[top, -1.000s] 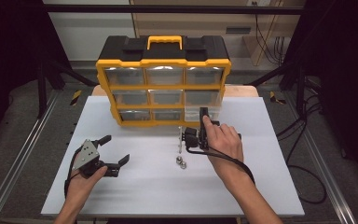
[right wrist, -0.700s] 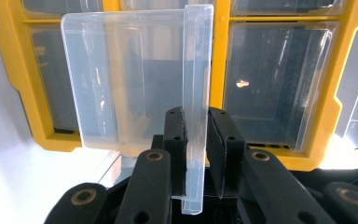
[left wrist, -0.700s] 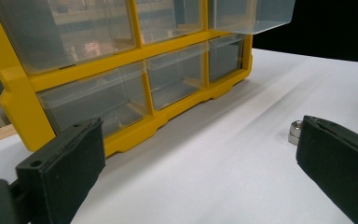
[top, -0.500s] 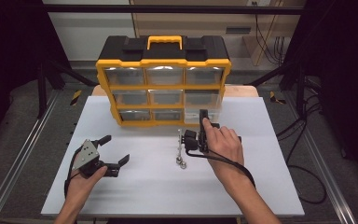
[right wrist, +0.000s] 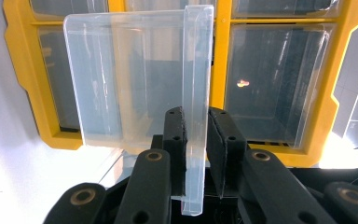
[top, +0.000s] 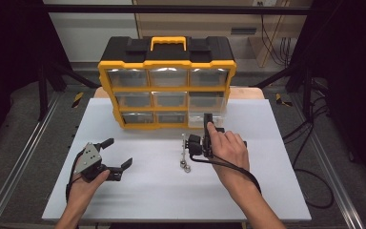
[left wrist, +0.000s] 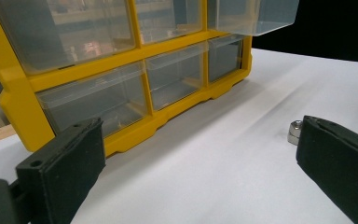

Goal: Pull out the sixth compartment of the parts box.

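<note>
Right gripper [right wrist: 196, 154] clamps the clear drawer's front wall [right wrist: 196, 93] at my yellow organizer [top: 167, 86]; left gripper [top: 116, 155] gapes wide, holding nothing.

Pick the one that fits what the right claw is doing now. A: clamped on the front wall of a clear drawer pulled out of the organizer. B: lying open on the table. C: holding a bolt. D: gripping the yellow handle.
A: the right claw has its jaws closed on the front wall of the clear drawer, which sticks out of the yellow organizer.
</note>
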A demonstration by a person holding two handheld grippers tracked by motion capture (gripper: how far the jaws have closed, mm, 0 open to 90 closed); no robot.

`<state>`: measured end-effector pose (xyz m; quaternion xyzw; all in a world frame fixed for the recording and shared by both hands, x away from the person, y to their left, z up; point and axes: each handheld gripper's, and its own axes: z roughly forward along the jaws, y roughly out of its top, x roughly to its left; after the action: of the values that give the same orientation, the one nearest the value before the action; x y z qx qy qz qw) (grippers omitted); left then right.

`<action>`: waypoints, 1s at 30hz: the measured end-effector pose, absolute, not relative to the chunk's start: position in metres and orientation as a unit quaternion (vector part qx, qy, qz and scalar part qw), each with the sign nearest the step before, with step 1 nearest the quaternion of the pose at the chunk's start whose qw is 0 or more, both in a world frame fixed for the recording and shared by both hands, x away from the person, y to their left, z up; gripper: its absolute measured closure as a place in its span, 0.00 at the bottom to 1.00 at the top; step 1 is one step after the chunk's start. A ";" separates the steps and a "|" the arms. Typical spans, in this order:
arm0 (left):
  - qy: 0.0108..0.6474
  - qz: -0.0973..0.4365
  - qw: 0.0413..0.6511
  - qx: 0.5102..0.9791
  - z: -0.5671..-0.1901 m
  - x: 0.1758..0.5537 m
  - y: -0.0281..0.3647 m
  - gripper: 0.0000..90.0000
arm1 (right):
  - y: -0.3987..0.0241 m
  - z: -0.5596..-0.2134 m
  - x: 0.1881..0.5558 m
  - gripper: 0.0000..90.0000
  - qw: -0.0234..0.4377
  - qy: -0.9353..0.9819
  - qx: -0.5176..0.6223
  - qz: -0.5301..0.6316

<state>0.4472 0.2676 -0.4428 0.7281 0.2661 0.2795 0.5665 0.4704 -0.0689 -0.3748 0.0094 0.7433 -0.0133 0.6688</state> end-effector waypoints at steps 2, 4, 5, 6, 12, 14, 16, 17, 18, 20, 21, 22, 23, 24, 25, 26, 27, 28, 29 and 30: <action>0.266 0.280 0.566 0.728 -0.443 0.447 0.268 0.01 | -0.069 -0.375 0.470 0.86 0.669 0.743 0.011 -0.011; 0.268 0.279 0.569 0.726 -0.443 0.447 0.267 0.01 | -0.070 -0.375 0.470 0.77 0.667 0.745 0.020 0.001; 0.267 0.280 0.567 0.728 -0.443 0.447 0.268 0.01 | -0.070 -0.375 0.470 0.70 0.667 0.744 0.026 0.009; 0.267 0.280 0.567 0.727 -0.443 0.447 0.268 0.01 | -0.071 -0.375 0.470 0.63 0.668 0.743 0.036 0.016; 0.267 0.278 0.569 0.727 -0.443 0.447 0.267 0.01 | -0.078 -0.372 0.468 0.41 0.648 0.754 0.085 0.064; 0.266 0.279 0.566 0.729 -0.443 0.448 0.268 0.01 | -0.081 -0.371 0.466 0.35 0.644 0.754 0.108 0.073; 0.268 0.279 0.567 0.728 -0.443 0.448 0.268 0.01 | -0.085 -0.369 0.465 0.29 0.641 0.753 0.124 0.080; 0.270 0.277 0.569 0.726 -0.444 0.448 0.268 0.01 | -0.088 -0.369 0.464 0.27 0.640 0.751 0.133 0.088; 0.269 0.277 0.566 0.728 -0.444 0.448 0.269 0.01 | -0.091 -0.369 0.463 0.25 0.639 0.750 0.144 0.093; 0.270 0.276 0.568 0.727 -0.444 0.449 0.268 0.01 | -0.096 -0.369 0.461 0.21 0.638 0.746 0.161 0.103; 0.269 0.277 0.565 0.729 -0.444 0.449 0.268 0.01 | -0.099 -0.368 0.459 0.20 0.635 0.746 0.168 0.109; 0.268 0.277 0.566 0.729 -0.444 0.448 0.267 0.01 | -0.102 -0.368 0.458 0.19 0.632 0.745 0.177 0.119; 0.268 0.276 0.565 0.730 -0.444 0.448 0.267 0.01 | -0.104 -0.367 0.455 0.18 0.629 0.744 0.187 0.127; 0.268 0.276 0.565 0.730 -0.444 0.448 0.267 0.01 | -0.107 -0.366 0.453 0.18 0.627 0.742 0.196 0.134; 0.268 0.276 0.565 0.730 -0.445 0.448 0.267 0.01 | -0.110 -0.365 0.450 0.17 0.624 0.742 0.200 0.138; 0.268 0.276 0.565 0.730 -0.445 0.448 0.267 0.01 | -0.113 -0.364 0.448 0.17 0.623 0.742 0.203 0.144; 0.269 0.275 0.565 0.730 -0.445 0.448 0.267 0.01 | -0.116 -0.365 0.446 0.17 0.620 0.739 0.218 0.151; 0.269 0.274 0.564 0.731 -0.445 0.448 0.267 0.01 | -0.119 -0.365 0.444 0.16 0.619 0.738 0.218 0.155; 0.270 0.274 0.564 0.731 -0.446 0.448 0.267 0.01 | -0.122 -0.365 0.443 0.16 0.617 0.739 0.222 0.154; 0.271 0.273 0.564 0.730 -0.446 0.448 0.267 0.01 | -0.124 -0.366 0.442 0.16 0.616 0.738 0.226 0.155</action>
<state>0.4483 0.2672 -0.4457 0.7304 0.2711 0.2734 0.5642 0.4421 -0.1244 -0.3659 0.2265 0.7383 0.1549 0.6162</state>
